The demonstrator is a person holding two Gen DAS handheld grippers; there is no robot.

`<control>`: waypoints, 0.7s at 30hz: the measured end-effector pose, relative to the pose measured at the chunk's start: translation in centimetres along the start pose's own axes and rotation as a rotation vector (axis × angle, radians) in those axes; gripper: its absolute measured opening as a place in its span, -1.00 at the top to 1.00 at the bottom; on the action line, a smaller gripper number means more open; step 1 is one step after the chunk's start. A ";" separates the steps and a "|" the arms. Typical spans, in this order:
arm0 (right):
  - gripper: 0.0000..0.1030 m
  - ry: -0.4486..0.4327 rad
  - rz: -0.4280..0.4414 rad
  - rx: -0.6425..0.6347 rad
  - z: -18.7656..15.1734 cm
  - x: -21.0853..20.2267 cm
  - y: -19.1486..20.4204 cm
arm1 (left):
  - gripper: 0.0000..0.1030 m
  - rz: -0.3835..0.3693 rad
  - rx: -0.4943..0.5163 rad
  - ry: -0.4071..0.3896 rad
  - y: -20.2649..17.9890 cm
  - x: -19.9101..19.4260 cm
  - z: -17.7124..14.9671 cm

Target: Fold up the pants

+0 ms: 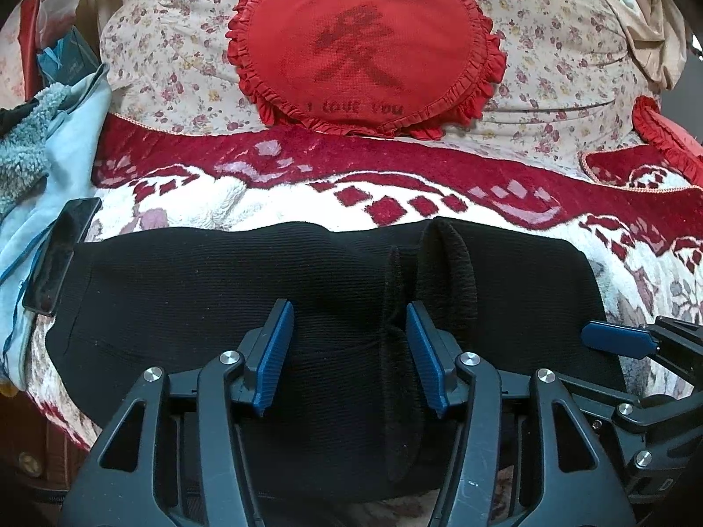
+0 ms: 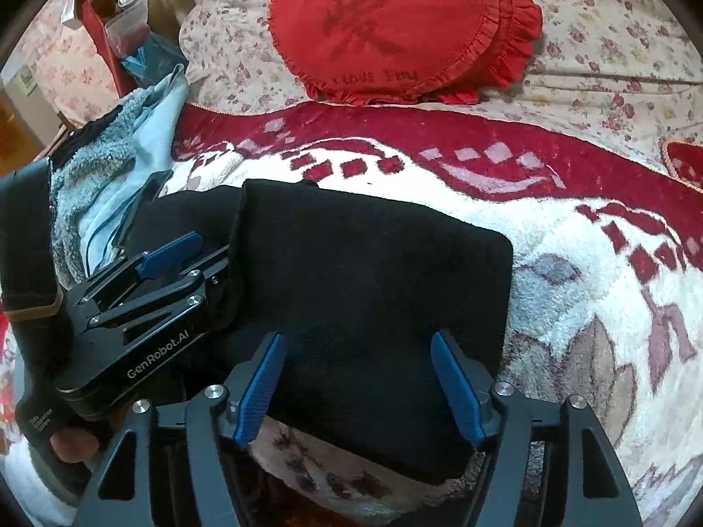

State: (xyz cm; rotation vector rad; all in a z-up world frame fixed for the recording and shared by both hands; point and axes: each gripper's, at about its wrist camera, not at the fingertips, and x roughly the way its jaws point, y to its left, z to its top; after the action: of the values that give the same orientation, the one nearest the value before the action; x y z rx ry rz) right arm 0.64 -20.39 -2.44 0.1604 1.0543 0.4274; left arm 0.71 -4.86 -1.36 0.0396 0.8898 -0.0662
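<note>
Black ribbed pants [image 1: 184, 290] lie folded across a red and white blanket [image 1: 395, 184] on the bed. In the left wrist view a raised ridge of cloth [image 1: 448, 263] stands near the middle right. My left gripper [image 1: 349, 351] is open just above the pants, its jaws on either side of a fold. In the right wrist view the pants [image 2: 373, 272] form a flat rectangular stack. My right gripper [image 2: 356, 382] is open over its near edge. The left gripper [image 2: 167, 254] shows at the left there; a right fingertip [image 1: 615, 338] shows in the left view.
A red heart-shaped cushion [image 1: 364, 52] rests on a floral pillow [image 1: 562, 66] at the back. A dark phone [image 1: 61, 254] lies left of the pants beside a light blue fleece garment [image 1: 52, 153]. Bags and boxes [image 2: 123, 22] stand at the far left.
</note>
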 end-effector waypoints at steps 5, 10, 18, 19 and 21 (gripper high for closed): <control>-0.33 -0.004 -0.021 -0.012 -0.1 -0.3 0.3 | -0.02 -0.004 -0.002 -0.002 0.1 -0.2 0.0; -0.33 0.005 -0.085 -0.059 -0.9 -1.1 1.6 | -0.02 0.019 0.002 -0.003 0.7 -1.4 -0.5; -0.32 -0.030 -0.062 -0.052 -0.9 -3.8 2.2 | -0.02 0.056 -0.021 -0.006 2.6 -3.7 -1.1; -0.29 -0.045 -0.064 -0.056 -0.8 -4.1 2.5 | -0.02 0.062 -0.024 -0.010 2.9 -4.0 -1.0; -0.17 -0.081 -0.059 -0.058 -0.4 -4.5 2.8 | -0.02 0.074 -0.034 -0.012 3.5 -4.5 -0.9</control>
State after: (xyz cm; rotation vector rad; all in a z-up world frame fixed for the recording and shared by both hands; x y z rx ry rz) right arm -2.32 -19.75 1.96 0.0937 0.9635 0.3947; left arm -2.59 -1.09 1.62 0.0407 0.8769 0.0175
